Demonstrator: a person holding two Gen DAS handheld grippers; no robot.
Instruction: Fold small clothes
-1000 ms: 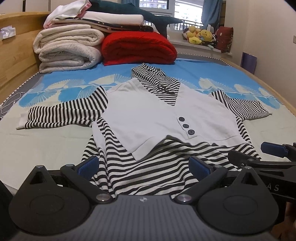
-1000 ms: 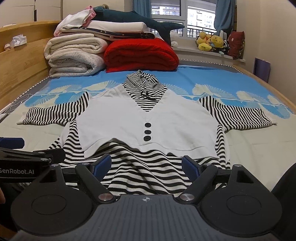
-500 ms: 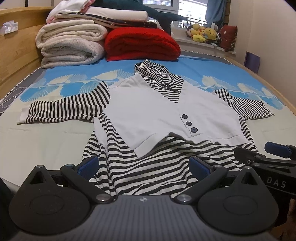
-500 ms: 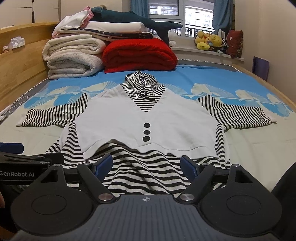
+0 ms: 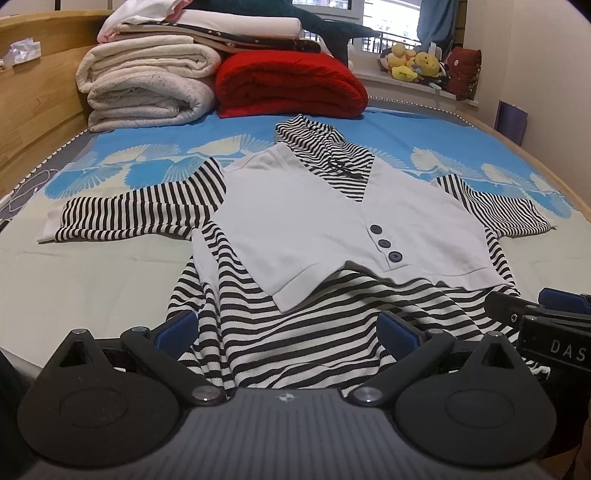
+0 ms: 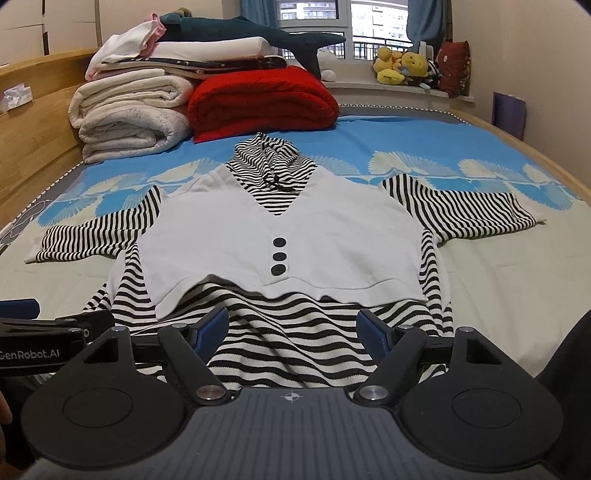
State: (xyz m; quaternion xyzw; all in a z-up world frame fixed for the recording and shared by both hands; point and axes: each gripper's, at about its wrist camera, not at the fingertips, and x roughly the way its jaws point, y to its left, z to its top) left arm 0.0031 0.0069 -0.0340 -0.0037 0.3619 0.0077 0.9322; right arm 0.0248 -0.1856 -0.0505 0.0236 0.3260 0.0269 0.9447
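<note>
Top [image 6: 236, 236] lies on bed [image 6: 517, 280]; folded blankets [image 6: 129, 114] behind it.

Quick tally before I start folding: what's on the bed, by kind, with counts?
Striped top with white vest front, spread flat: 1
Dark buttons on its front: 3
Red folded blanket: 1
Cream folded blankets, stacked: 2
Smaller folded linens on top of those: several, cannot count
Shark plush: 1
Total countable: 8
</note>
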